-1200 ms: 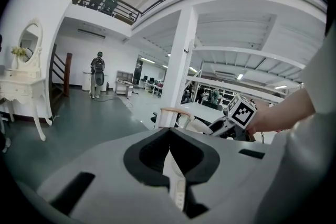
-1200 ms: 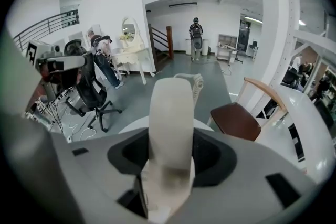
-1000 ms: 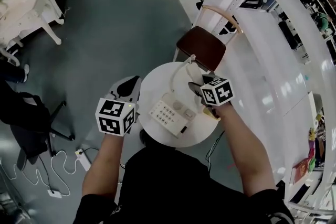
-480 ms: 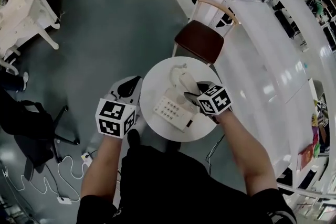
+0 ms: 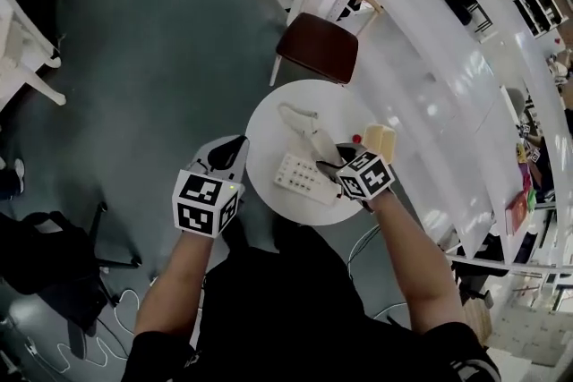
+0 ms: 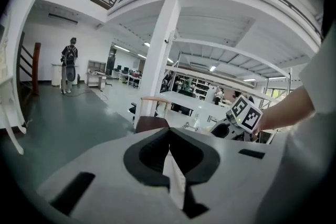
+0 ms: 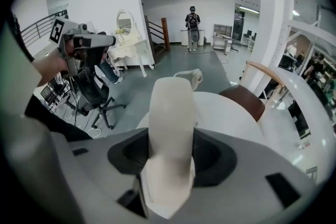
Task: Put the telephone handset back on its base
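Forearms reach in from the bottom of the head view, one hand-held tool apiece. Off the left rim of the round white table (image 5: pixel 269 116), over the grey floor, the left gripper (image 5: pixel 231 148) hangs with its jaws pressed together and nothing between them. At the table's near right edge, the right gripper (image 5: pixel 336 164) is clamped on the near end of the telephone handset (image 5: pixel 309 134), with the dark pads squeezing it from both sides. The telephone base (image 5: pixel 303 181) lies on the near half of the table, keypad up, just left of that gripper. The handset is off its base. Its long axis runs from the jaws out over the middle of the table, slanting away and a little to the left, with its free end pointing toward the table's far rim. Whether that end touches the tabletop cannot be told. A pale yellow block (image 5: pixel 380 141) stands on the table's right side, near the right gripper. Beyond the far rim stands a chair (image 5: pixel 315 40) with a brown seat.
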A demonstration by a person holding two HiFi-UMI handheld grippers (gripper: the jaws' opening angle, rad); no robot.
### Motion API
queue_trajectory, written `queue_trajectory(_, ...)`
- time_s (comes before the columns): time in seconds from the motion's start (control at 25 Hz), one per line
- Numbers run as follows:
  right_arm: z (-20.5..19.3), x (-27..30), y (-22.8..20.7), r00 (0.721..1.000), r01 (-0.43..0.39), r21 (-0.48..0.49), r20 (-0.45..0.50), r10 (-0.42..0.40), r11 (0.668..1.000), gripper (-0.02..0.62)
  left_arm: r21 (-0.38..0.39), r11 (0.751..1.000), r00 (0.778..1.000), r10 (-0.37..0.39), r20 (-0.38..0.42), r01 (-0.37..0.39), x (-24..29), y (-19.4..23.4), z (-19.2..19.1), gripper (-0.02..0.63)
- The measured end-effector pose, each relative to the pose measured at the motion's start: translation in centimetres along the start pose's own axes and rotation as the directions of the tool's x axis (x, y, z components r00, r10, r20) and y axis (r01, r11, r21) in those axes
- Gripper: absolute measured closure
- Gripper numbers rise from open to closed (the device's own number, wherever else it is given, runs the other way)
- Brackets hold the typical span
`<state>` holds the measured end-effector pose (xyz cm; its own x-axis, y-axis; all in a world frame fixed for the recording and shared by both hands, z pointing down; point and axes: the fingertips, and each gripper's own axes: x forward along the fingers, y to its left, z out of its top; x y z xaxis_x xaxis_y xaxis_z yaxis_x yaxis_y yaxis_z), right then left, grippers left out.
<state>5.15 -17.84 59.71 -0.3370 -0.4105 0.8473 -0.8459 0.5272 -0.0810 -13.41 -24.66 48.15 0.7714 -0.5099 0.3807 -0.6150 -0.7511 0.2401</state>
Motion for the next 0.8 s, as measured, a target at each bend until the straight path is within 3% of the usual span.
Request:
queue_trajectory(0.2,-2.0,-1.0,-2.4,0.999,0.034,0.058,-0.021,-0.033,0.998,0.374,0.013,0.997,0.996,-0.078,-0.041,0.078,2.4,-2.1,-0.5,0.597)
queue_trajectory(0.4,-1.5,-1.0,-5.0,0.997,0.058,0.014,-0.046,-0.057,0.998,0.374,0.027,0.995,0.993,-0.098,-0.063,0.100,4.5,-2.5,-0.2,0.597)
queue_trajectory(0.8,-1.7,3.1,-6.8,0.996,-0.036,0.020,-0.081,0.038,0.999,0.374,-0.108,0.991,0.994,-0.085,-0.068,0.077,6.9,-2.6,-1.7,0.597)
